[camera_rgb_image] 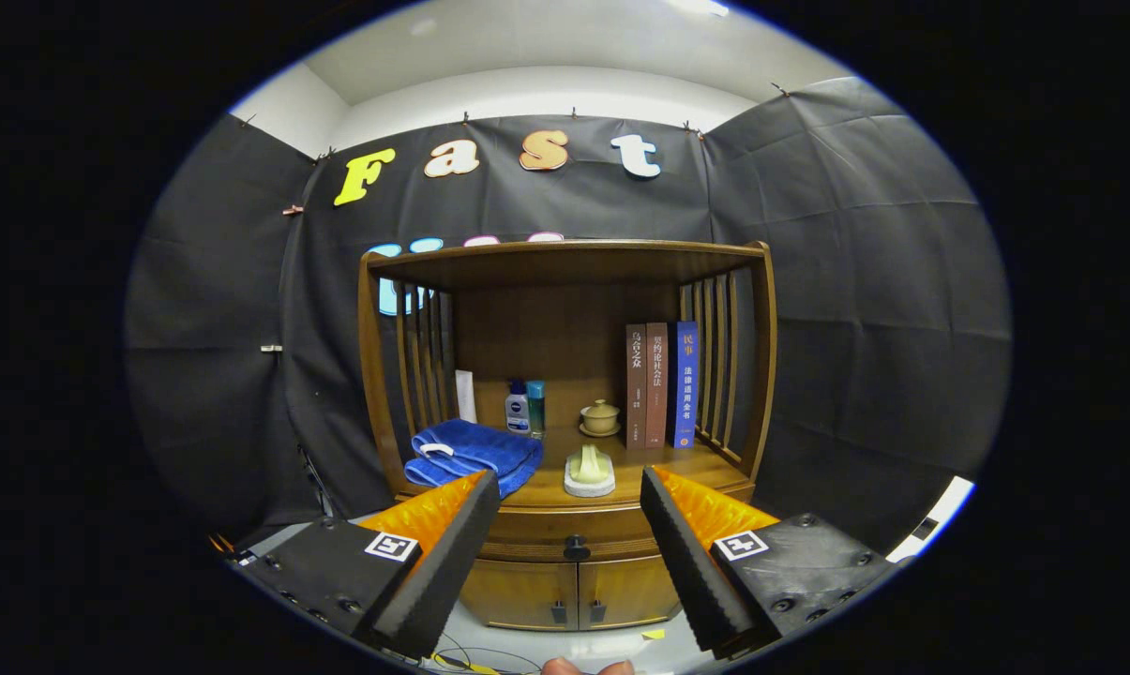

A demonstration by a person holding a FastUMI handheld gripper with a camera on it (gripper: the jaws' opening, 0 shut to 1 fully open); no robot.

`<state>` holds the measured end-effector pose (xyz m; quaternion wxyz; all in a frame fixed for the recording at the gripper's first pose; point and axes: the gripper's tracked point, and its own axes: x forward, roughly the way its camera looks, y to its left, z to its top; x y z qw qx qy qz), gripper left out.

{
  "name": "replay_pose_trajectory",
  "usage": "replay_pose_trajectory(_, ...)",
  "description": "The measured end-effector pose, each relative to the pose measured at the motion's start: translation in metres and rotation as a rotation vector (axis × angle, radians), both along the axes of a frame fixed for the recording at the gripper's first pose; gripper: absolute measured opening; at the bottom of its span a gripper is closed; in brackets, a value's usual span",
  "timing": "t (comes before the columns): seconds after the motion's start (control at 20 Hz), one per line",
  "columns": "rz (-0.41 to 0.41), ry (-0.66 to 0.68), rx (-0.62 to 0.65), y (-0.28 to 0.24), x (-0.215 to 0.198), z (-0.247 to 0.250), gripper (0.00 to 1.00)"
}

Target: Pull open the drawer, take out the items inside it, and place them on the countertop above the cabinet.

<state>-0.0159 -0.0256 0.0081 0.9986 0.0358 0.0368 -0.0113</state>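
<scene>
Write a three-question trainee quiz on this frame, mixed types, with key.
1. True or false: the drawer is already pulled open.
2. What lies beside the blue towel on the countertop? A) soap on a dish B) scissors C) a mug
3. Fill in: the gripper is ____, the drawer knob showing between its fingers.

Key: 1 false; 2 A; 3 open.

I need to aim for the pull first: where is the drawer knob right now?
In the gripper view, the drawer knob sits centred on the closed drawer front, just under the countertop edge and above the two cabinet doors, between the open gripper's fingers.
</scene>
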Motion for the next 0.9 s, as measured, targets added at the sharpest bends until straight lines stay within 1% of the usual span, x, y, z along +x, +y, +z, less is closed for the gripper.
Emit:
replay_pose_trajectory(0.2, 0.004, 0.014, 0.0, 0.0014, 0.0007, -0.0048, 0.99)
replay_pose_trajectory(0.9, 0.014, -0.004, 0.0, 0.0092, 0.0032, 0.0032, 0.99)
